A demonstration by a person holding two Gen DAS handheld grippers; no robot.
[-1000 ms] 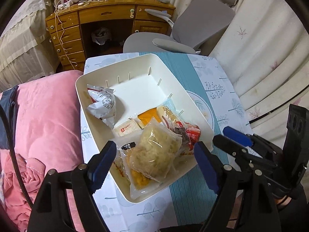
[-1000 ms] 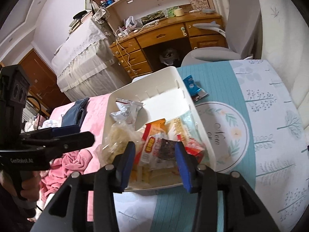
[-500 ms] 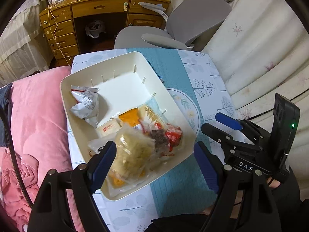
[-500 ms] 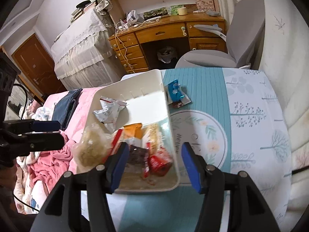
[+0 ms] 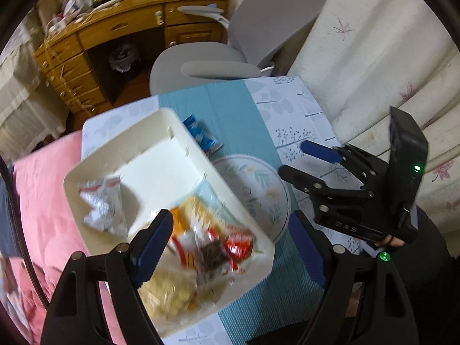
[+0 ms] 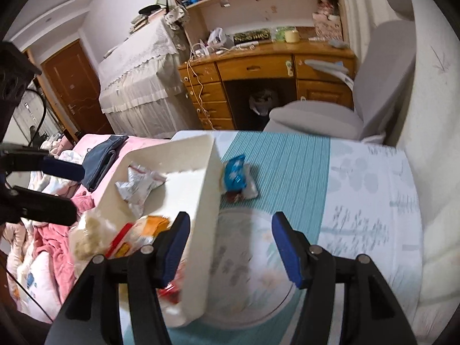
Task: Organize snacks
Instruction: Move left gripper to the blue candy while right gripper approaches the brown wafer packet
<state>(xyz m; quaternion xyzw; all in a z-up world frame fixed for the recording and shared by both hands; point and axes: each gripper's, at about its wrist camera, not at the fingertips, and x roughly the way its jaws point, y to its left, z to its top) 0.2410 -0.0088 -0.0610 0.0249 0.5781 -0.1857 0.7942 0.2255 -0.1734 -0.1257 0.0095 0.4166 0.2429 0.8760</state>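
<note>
Most of the snacks already sit in the white bin (image 5: 161, 155), which fills the centre-left of the left wrist view and stands on the bench (image 5: 290, 106) with its patterned cloth. A crumpled white-and-red packet (image 5: 102, 204) lies alone toward the middle-left of the bin. A blurred heap of wrappers (image 5: 212, 247), orange, red, dark and a pale clear bag among them, crowds the near corner at the lower centre of that frame. The far half of the bin floor is bare, so there is plenty of room left.

One item clearly remains outside: a blue packet (image 6: 235, 172) lies on the teal stripe of the cloth, just beside the bin's outer wall, centre of the right wrist view. Something reddish and pale lies under or against it; whether that is a second snack cannot be told. In the left wrist view the same blue packet (image 5: 201, 136) shows just past the bin's right-hand wall, above centre.

The left gripper (image 5: 233, 244) has its jaws spread wide with nothing pinched, hanging over the heap at the bottom of its frame. The right gripper (image 6: 230, 247) is also spread and empty; its jaws have just been opening, and nothing sits between them except the bin wall seen beyond, which they straddle without pressing.

As a judgement, the task is near its end: the blue packet outside, and whatever lies with it, looks like the last to go in, and the right gripper seems the nearer one for it.
</note>
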